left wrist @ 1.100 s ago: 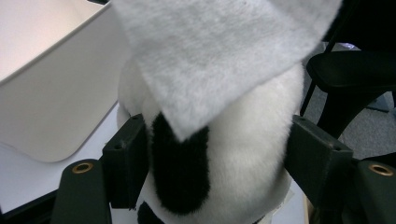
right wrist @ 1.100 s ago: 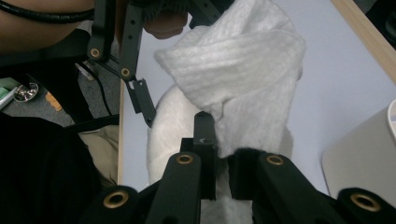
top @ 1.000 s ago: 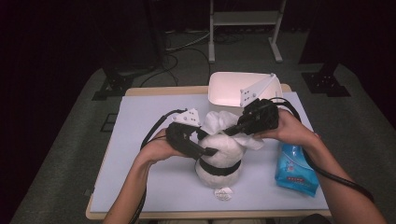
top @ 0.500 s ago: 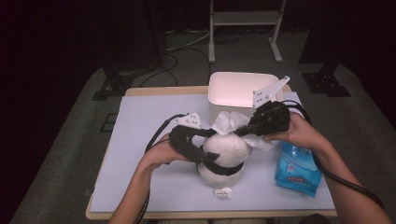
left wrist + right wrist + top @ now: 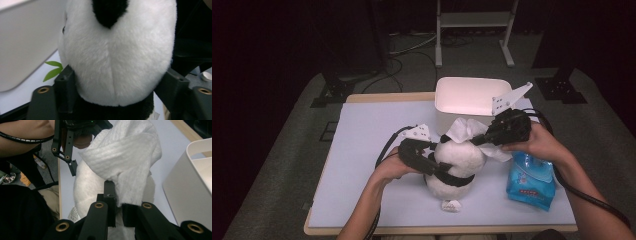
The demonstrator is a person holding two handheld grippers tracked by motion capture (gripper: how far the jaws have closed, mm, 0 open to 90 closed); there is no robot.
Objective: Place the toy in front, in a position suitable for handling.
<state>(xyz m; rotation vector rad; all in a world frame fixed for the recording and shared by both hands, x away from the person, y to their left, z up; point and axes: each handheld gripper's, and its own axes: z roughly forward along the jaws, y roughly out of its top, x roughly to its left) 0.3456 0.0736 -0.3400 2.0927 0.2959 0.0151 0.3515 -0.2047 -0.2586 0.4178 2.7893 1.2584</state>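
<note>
White plush panda [image 5: 457,162] upright at centre of table [image 5: 362,150], lower middle of high view, just in front of bin [image 5: 467,97]. Wiping looks under way, not finished: wipe [image 5: 467,131] draped over top of panda's head, upper centre of right gripper view [image 5: 130,162]. How much already cleaned, cannot tell. Probably left: rest of body, then wipe likely into bin.

Left gripper [image 5: 432,162] at left-centre of high view, jaws spread wide and pressed on either side of panda, clamping it steady; in left gripper view both jaws hug white fur [image 5: 117,55], bottom corners of frame. Left hand [image 5: 392,167] low, wrist level with table, forearm in from bottom edge.

Right gripper [image 5: 479,139] right of centre, angled down-left onto panda's head, jaws nearly closed, pinching wipe edge; same pinch at bottom centre of right gripper view [image 5: 117,202]. Right hand [image 5: 539,142] raised above table, forearm in from lower right.

Blue wipes pack [image 5: 532,177] flat at lower right, just beside panda, untouched.
</note>
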